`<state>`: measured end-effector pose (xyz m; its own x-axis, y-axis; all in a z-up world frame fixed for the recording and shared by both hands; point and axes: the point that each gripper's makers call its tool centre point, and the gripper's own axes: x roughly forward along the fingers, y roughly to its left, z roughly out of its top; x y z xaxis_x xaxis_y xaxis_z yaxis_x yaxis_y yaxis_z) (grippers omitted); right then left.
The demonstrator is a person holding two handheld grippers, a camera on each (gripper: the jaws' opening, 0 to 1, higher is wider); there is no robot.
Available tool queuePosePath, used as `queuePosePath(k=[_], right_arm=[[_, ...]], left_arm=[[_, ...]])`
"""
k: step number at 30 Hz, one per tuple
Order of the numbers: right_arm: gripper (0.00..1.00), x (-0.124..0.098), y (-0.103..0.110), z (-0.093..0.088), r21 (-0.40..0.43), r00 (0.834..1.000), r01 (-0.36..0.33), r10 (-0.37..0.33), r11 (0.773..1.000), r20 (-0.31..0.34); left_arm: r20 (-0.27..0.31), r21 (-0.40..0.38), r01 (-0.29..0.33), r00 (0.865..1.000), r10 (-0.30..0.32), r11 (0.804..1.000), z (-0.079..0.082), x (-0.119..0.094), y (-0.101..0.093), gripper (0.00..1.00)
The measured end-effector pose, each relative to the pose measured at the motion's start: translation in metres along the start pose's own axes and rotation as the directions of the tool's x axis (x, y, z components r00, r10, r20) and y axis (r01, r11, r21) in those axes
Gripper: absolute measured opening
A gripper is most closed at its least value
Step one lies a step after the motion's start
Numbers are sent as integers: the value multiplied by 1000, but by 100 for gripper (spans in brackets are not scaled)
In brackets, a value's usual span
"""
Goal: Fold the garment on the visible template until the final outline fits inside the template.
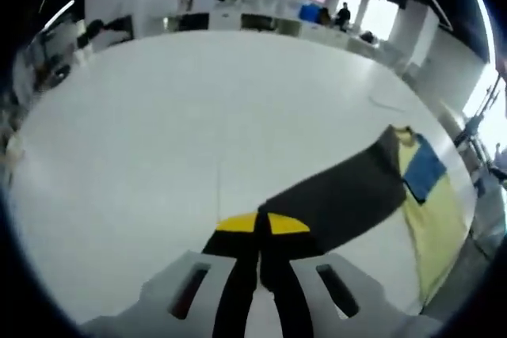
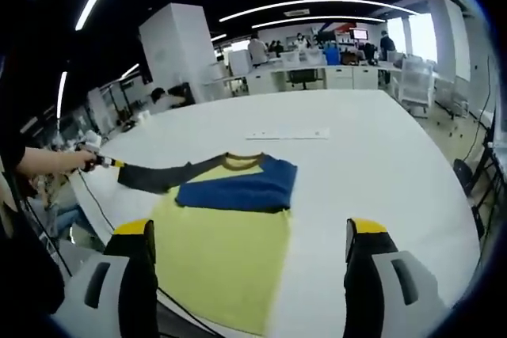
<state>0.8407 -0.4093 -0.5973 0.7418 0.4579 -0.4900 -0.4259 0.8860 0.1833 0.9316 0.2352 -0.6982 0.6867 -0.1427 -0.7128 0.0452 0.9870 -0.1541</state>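
Note:
A yellow long-sleeve garment [image 2: 230,251] lies flat on the white table [image 2: 372,164], with a blue part [image 2: 238,187] folded across its chest. Its dark sleeve [image 2: 154,176] is stretched out sideways to my left gripper [image 2: 101,161], held by a person's hand at the table's edge. In the left gripper view, my left gripper [image 1: 261,225] is shut on the end of that dark sleeve [image 1: 341,195], which runs back to the yellow body [image 1: 432,219]. My right gripper [image 2: 249,231] stands wide open above the garment's lower half, holding nothing.
A thin white strip [image 2: 287,134] lies on the table beyond the garment. Office desks, chairs [image 2: 416,85] and people stand past the far table edge. A thin cable [image 2: 95,195] hangs by the near edge. Bare tabletop [image 1: 198,116] stretches ahead of the left gripper.

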Motion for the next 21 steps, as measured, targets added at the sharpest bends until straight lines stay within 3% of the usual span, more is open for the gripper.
queuePosePath(k=[4,12,21], right_arm=[[100,-4,-2,1,9,1000,-5,5,1000,20],[100,-15,-10,1,11,999,-2,2,1000,42],[100,-24,-20,1,-24,999,5,-4,1000,51]], left_arm=[[9,-5,0,1000,0,1000,5,-10,-8,0],[45,-2,9,999,-9,1000,20,-44,-52,0],[74,16,10,997,-12,1000,33,-71,-86,0]])
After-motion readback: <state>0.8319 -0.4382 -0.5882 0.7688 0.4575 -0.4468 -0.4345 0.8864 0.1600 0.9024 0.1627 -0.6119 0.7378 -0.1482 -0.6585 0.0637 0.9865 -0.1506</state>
